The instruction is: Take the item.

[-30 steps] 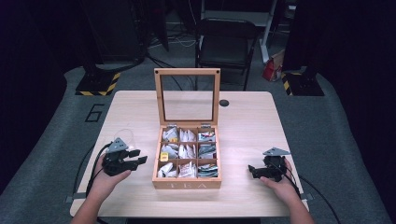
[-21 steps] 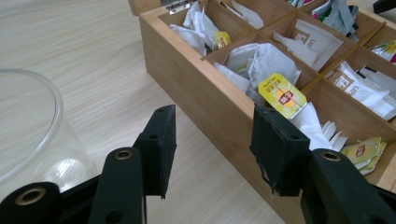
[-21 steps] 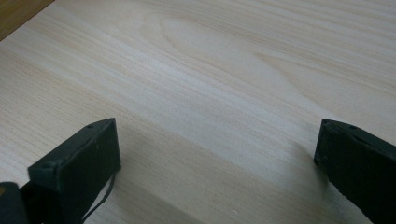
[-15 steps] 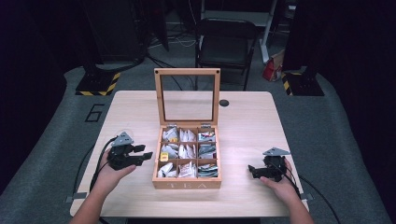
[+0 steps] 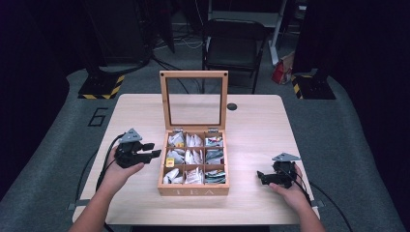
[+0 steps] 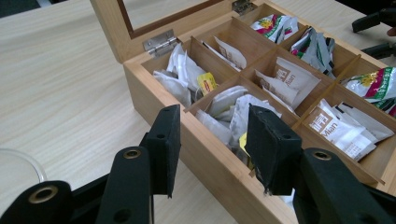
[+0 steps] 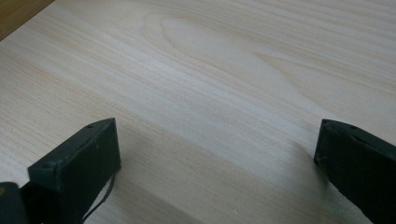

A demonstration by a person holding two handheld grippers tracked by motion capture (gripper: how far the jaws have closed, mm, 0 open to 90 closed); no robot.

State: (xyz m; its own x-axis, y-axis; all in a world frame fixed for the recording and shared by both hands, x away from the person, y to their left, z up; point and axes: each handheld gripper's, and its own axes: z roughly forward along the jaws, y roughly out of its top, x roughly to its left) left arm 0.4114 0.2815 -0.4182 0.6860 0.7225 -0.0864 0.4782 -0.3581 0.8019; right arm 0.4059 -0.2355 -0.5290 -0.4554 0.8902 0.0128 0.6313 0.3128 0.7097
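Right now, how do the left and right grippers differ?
The left gripper hovers beside the tea box, pointing at it; the right gripper sits apart from it, low over bare table. The left's jaws, just closing, stand narrower than the right's. Both are open and hold nothing.

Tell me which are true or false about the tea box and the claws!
1. The tea box has its lid standing open. True.
2. The left claw grips a tea bag. False: nothing is between its jaws, which have just been closing.
3. The box has nine compartments. True.
4. The right claw is inside the box. False: it is open over bare table.
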